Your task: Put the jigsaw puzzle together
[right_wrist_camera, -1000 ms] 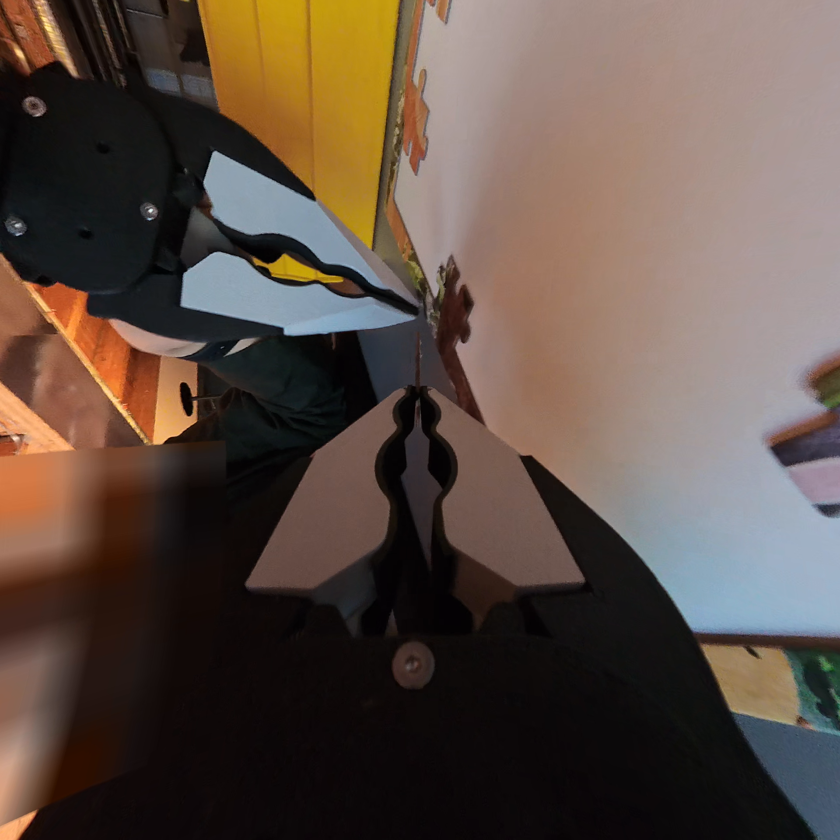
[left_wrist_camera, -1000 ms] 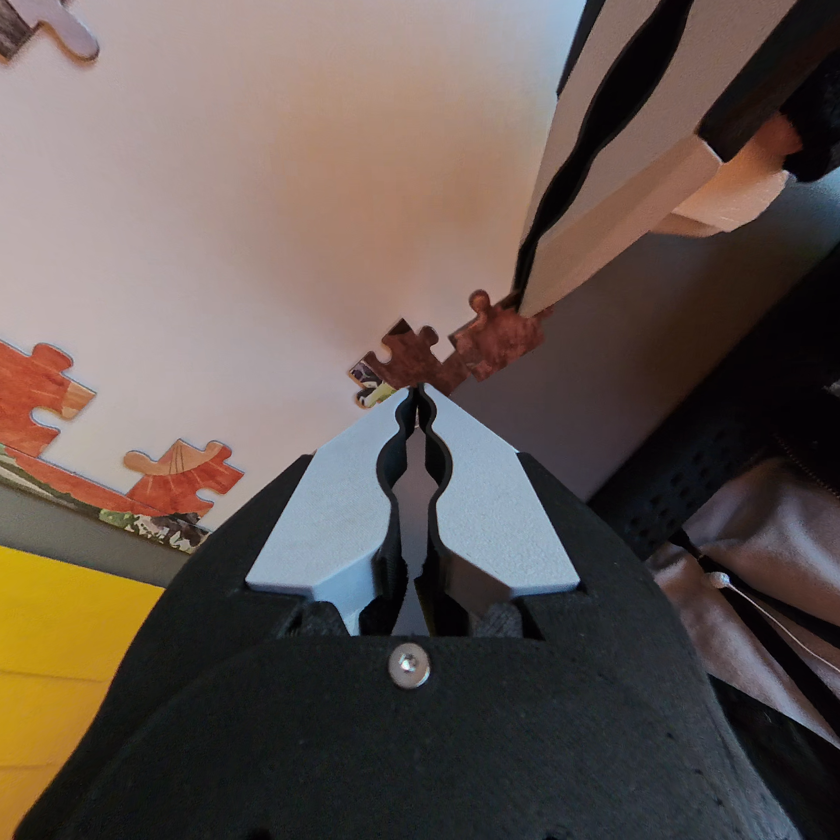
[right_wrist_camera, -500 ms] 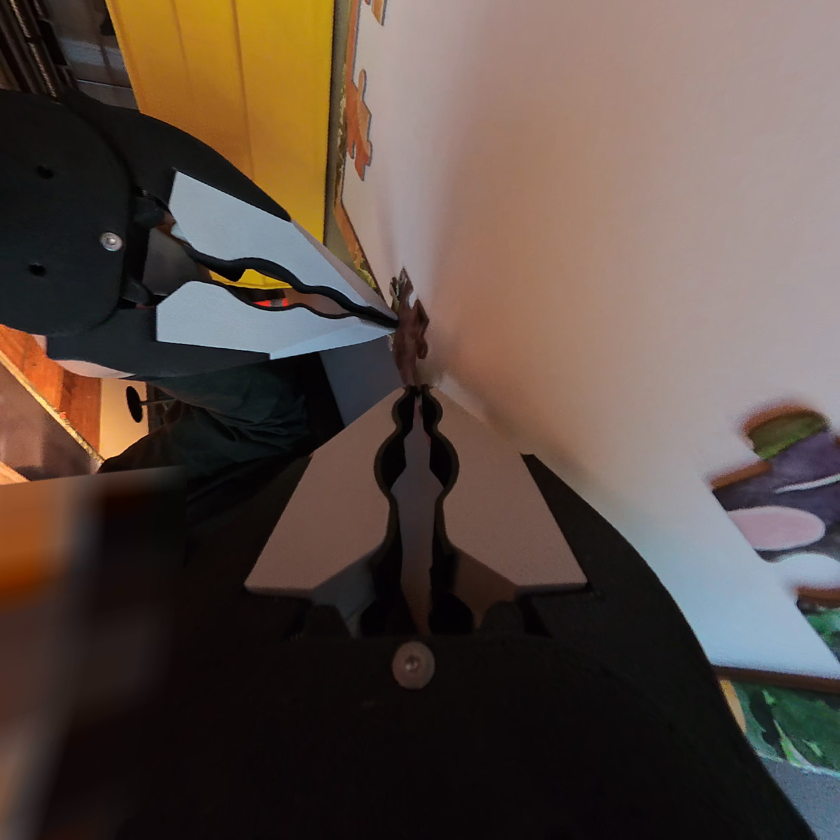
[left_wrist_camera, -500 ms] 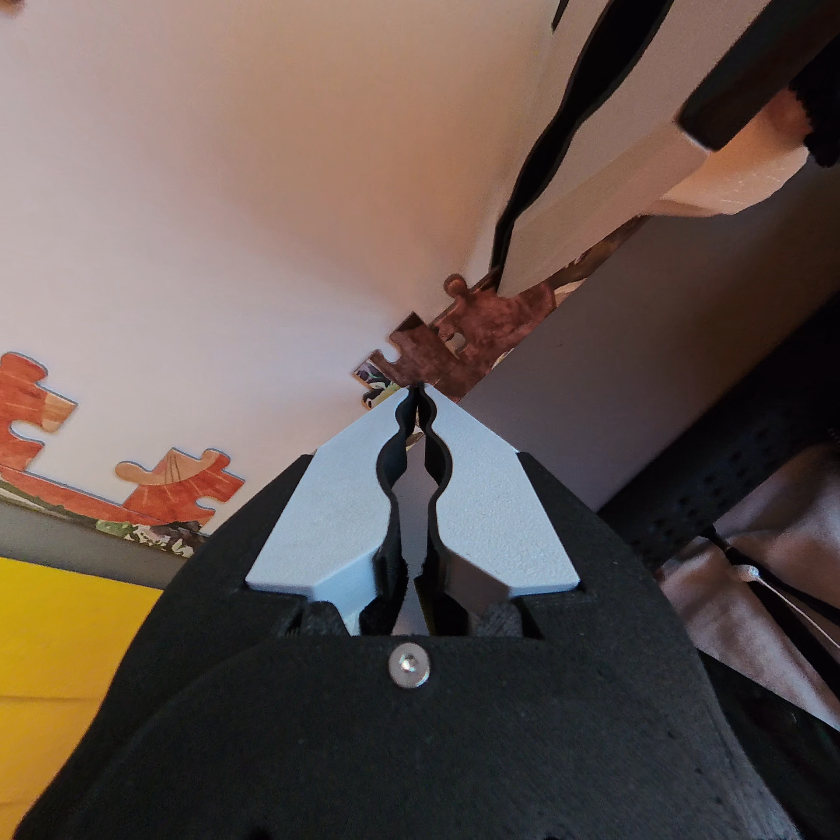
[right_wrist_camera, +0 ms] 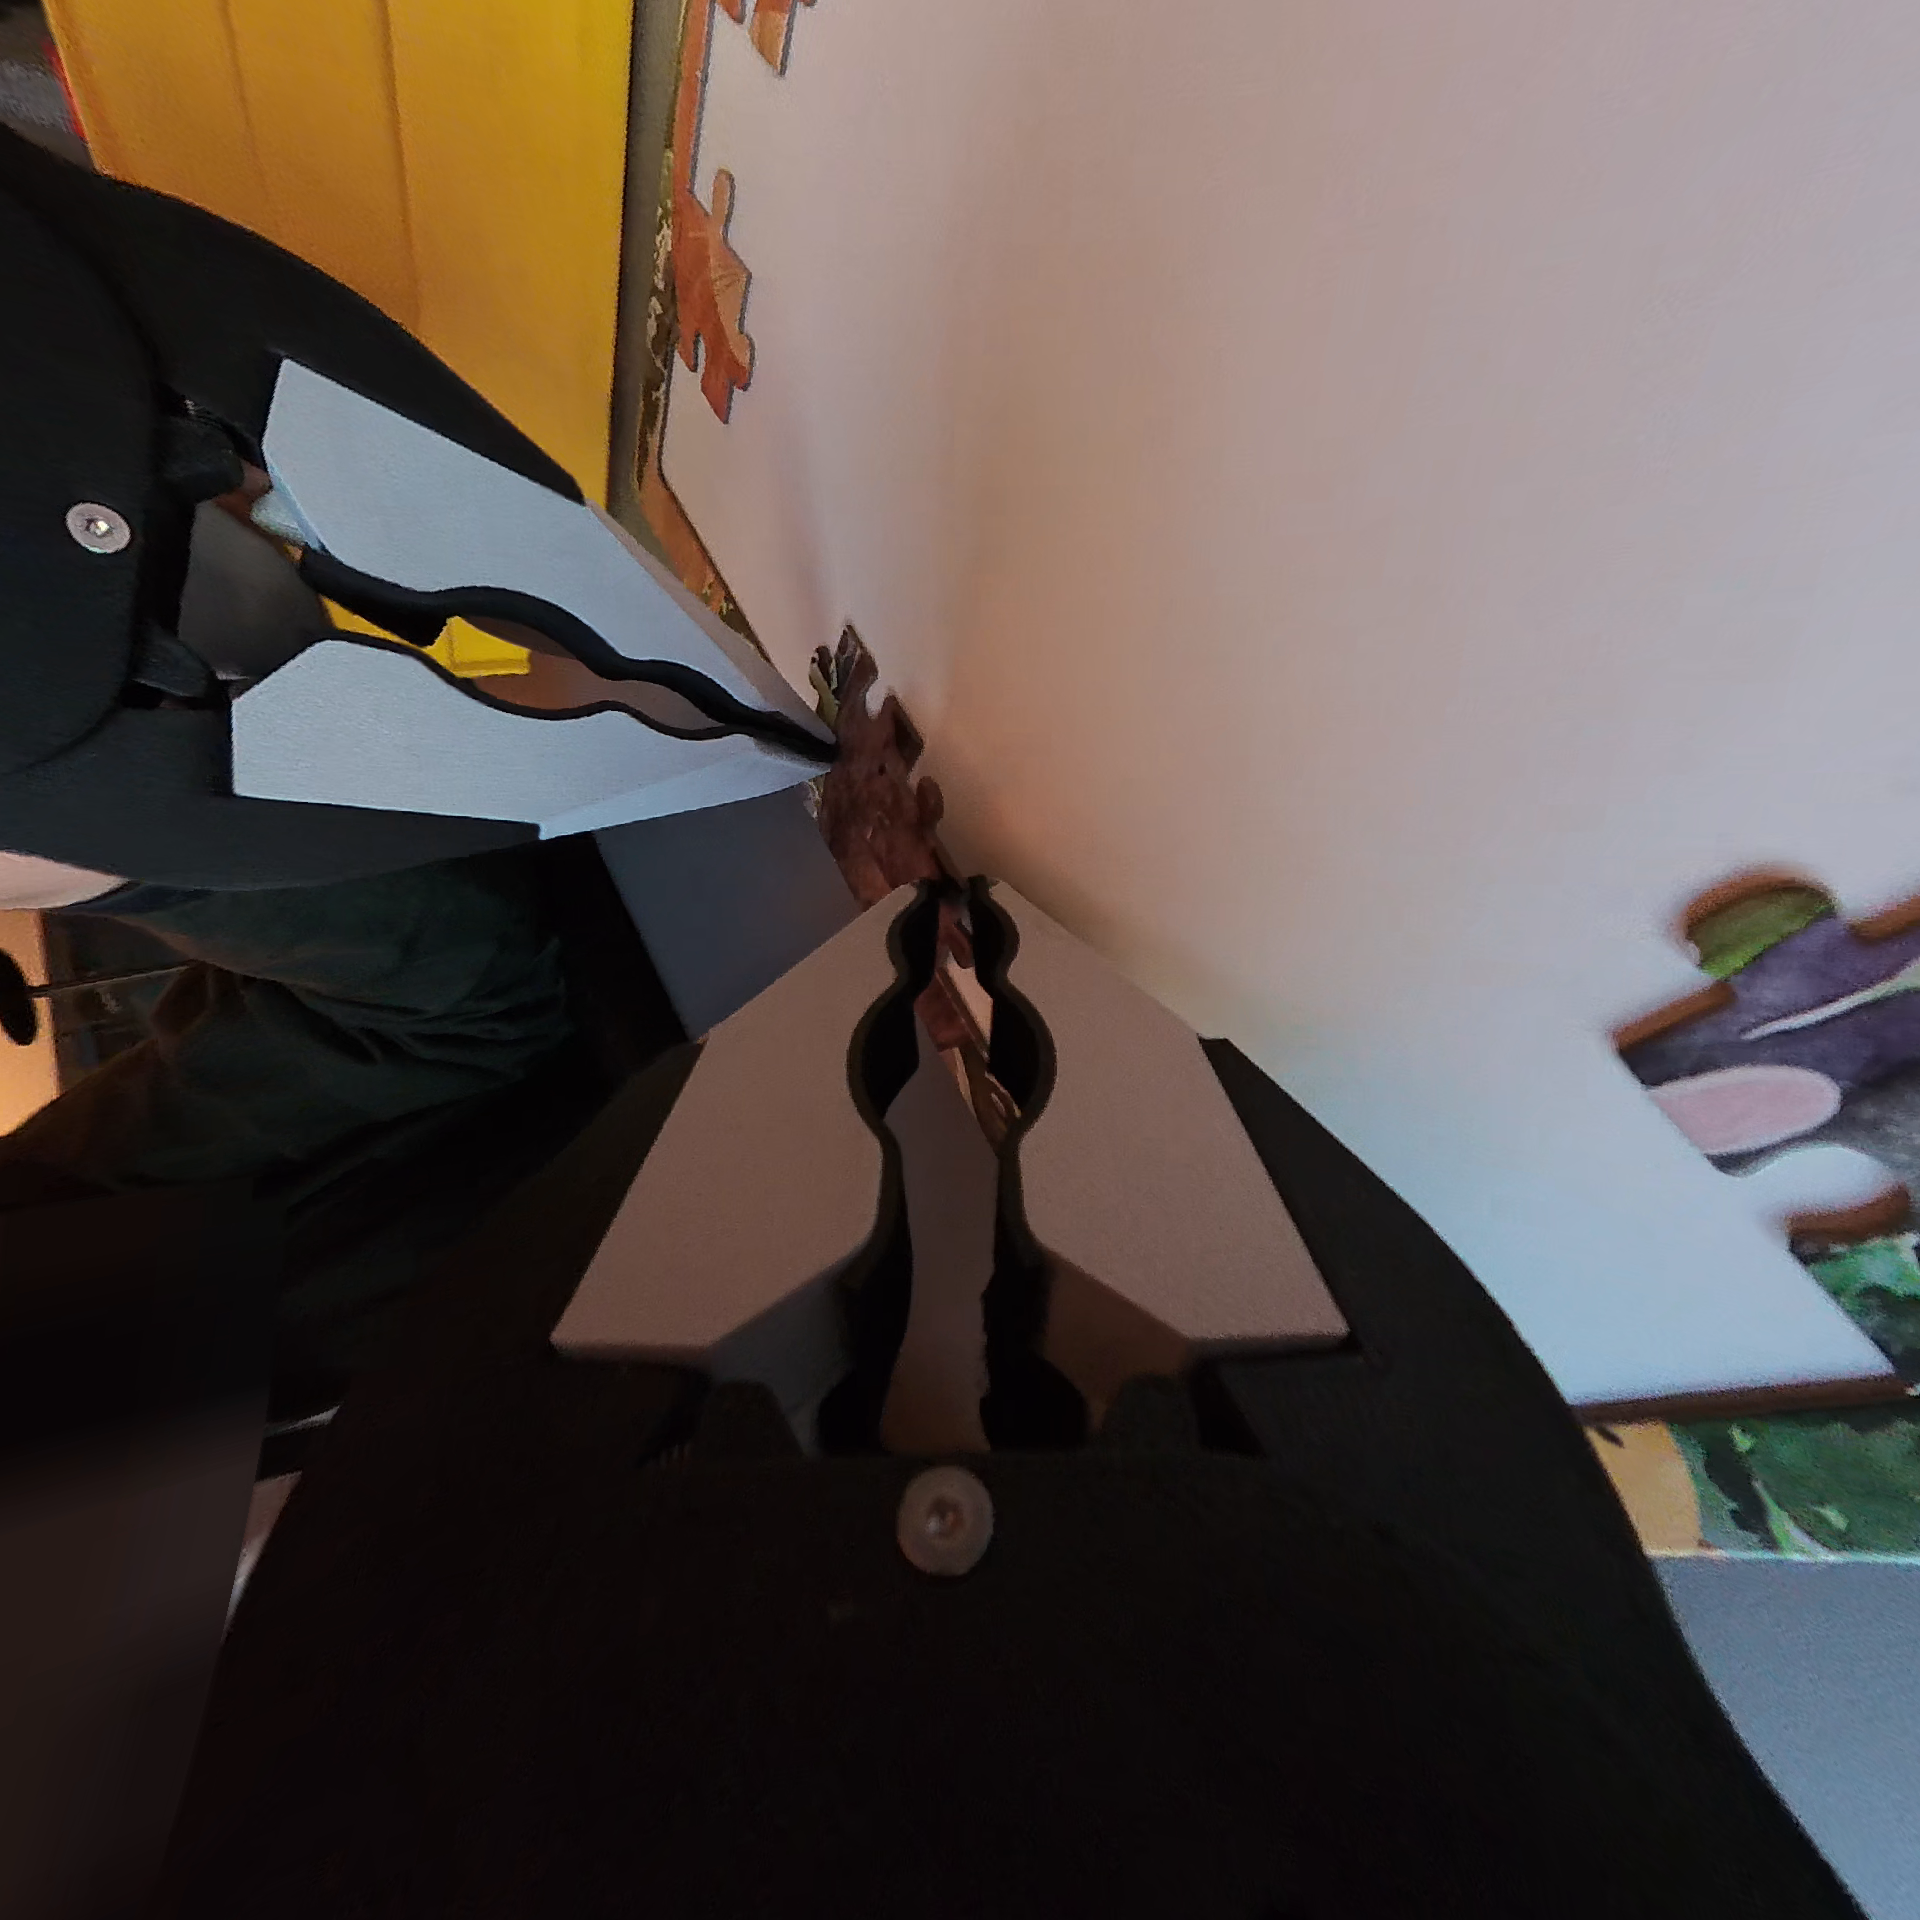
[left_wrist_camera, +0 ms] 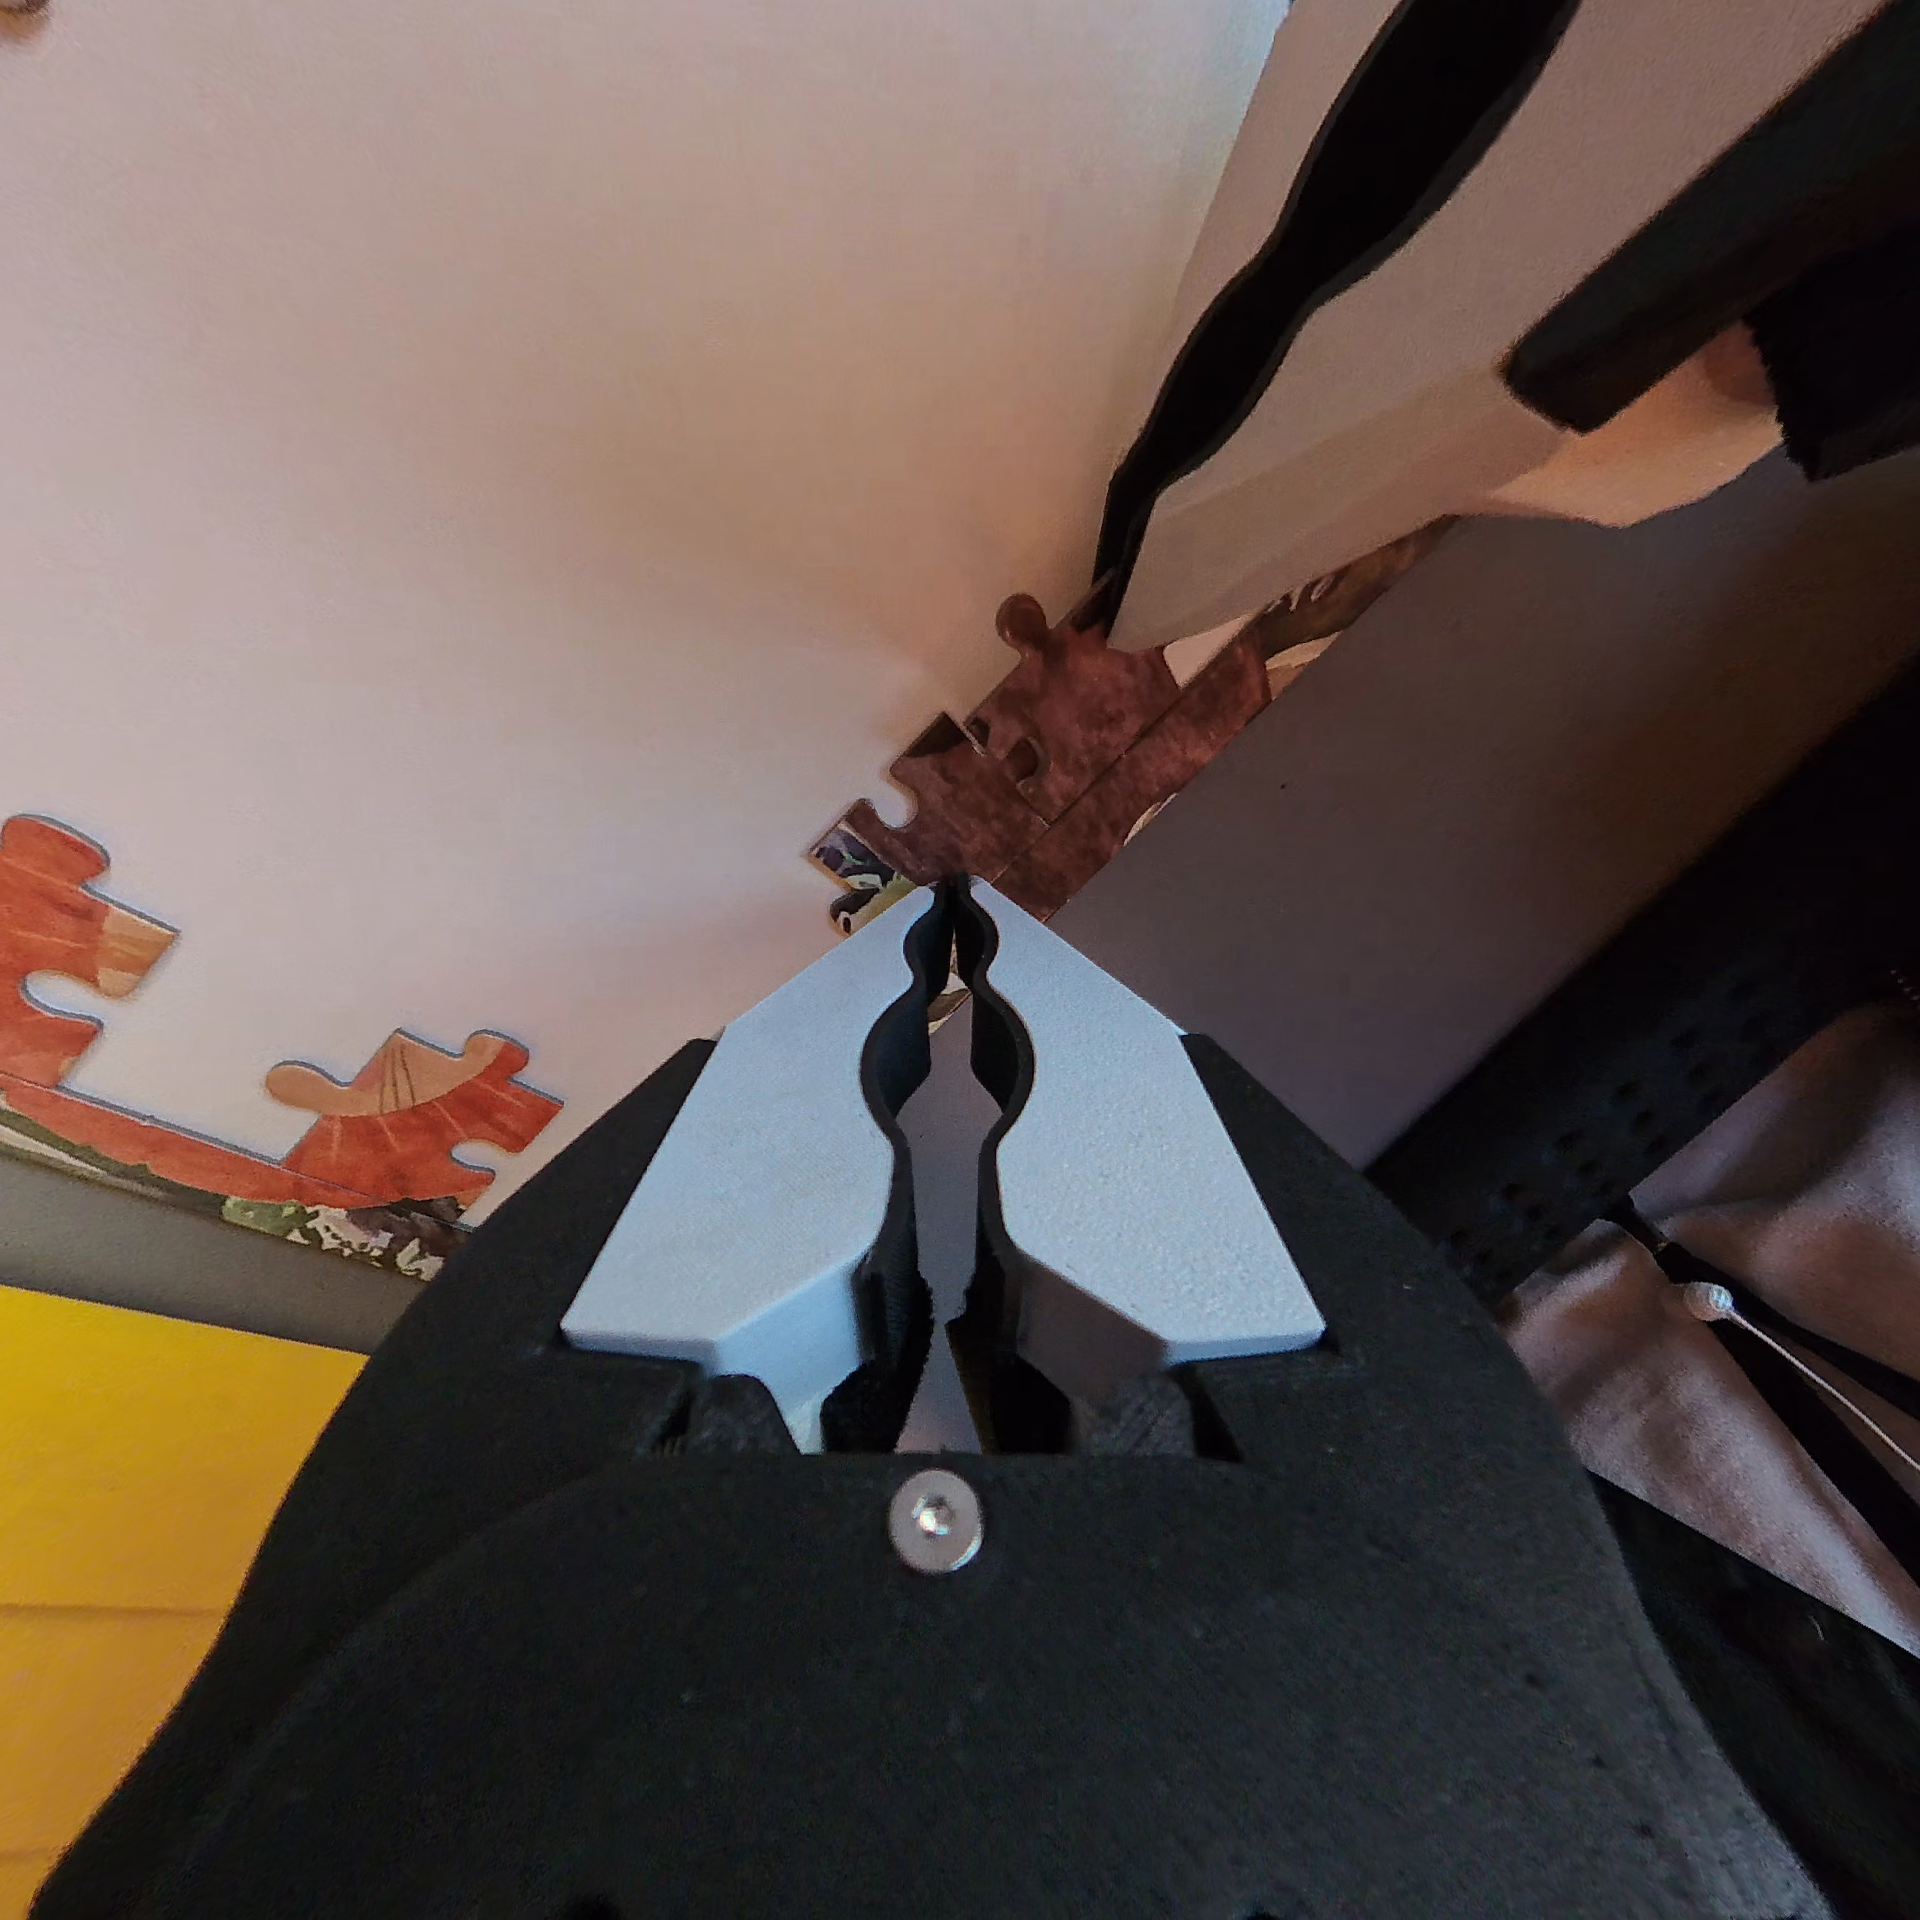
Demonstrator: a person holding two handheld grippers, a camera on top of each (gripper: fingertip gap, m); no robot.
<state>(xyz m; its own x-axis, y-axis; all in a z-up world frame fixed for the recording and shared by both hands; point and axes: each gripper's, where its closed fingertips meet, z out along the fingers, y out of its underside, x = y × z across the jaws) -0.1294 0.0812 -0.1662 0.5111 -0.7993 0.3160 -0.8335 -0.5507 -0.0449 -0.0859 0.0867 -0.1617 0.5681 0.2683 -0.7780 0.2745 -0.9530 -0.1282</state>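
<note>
White board (left_wrist_camera: 582, 416) on grey tabletop (left_wrist_camera: 1403, 883), yellow panel (left_wrist_camera: 125, 1507) beyond. Left gripper (left_wrist_camera: 958, 883) clamped on brown edge piece (left_wrist_camera: 956, 821). Right gripper (right_wrist_camera: 951, 894) pinching adjoining brown piece (left_wrist_camera: 1081, 707), both interlocked at board edge.

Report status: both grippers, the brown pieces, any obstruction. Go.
Left gripper shut on lower brown piece. Right gripper shut on upper brown piece. Pieces meet at white board edge. No obstruction visible.

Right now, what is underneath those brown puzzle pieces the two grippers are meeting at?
The brown puzzle pieces lie flat along the edge of a white board. The left gripper and right gripper cover parts of them; anything beneath the pieces is hidden.
</note>
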